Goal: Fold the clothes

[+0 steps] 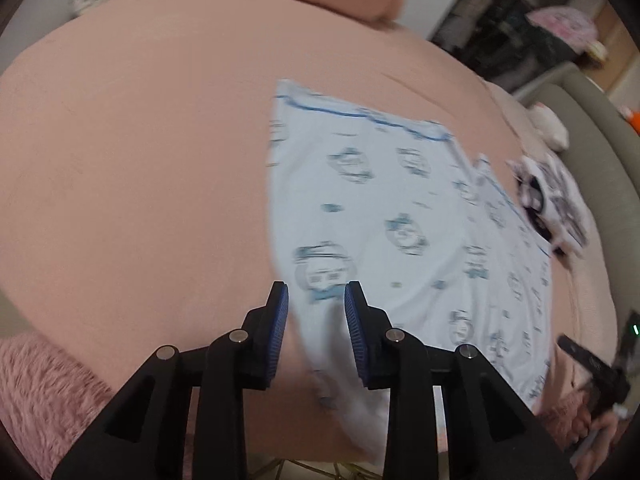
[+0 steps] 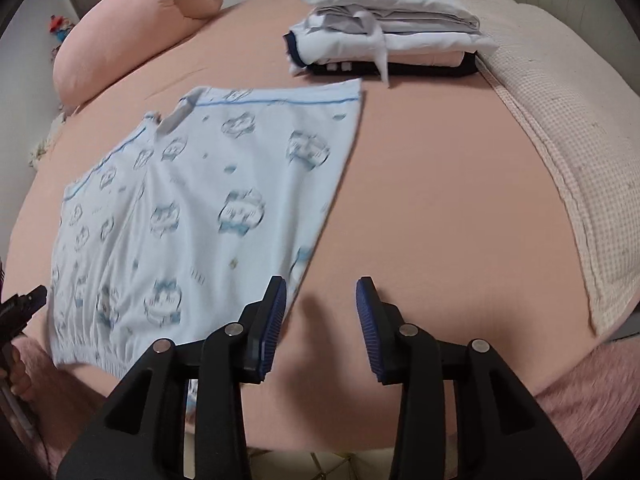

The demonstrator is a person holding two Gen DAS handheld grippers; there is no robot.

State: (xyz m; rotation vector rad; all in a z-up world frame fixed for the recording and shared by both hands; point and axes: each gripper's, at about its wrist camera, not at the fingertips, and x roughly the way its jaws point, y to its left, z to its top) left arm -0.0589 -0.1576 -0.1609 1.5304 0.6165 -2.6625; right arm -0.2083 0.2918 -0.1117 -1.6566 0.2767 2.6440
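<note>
A pale blue garment printed with small cartoon figures and trimmed in blue piping lies flat on the pink bed sheet. Its gathered elastic edge is at the near side. My left gripper hovers open over the garment's near left edge. The cloth shows below the gap between the pads, and they do not press on it. My right gripper stands open above bare sheet, just right of the garment's right edge, with nothing between its fingers. Each view catches the other gripper at its lower edge.
A stack of folded clothes sits at the far side of the bed, beside a checked blanket. A pink pillow lies at the far left. A black-and-white printed garment lies near the grey bed frame. Fluffy pink fabric borders the near edge.
</note>
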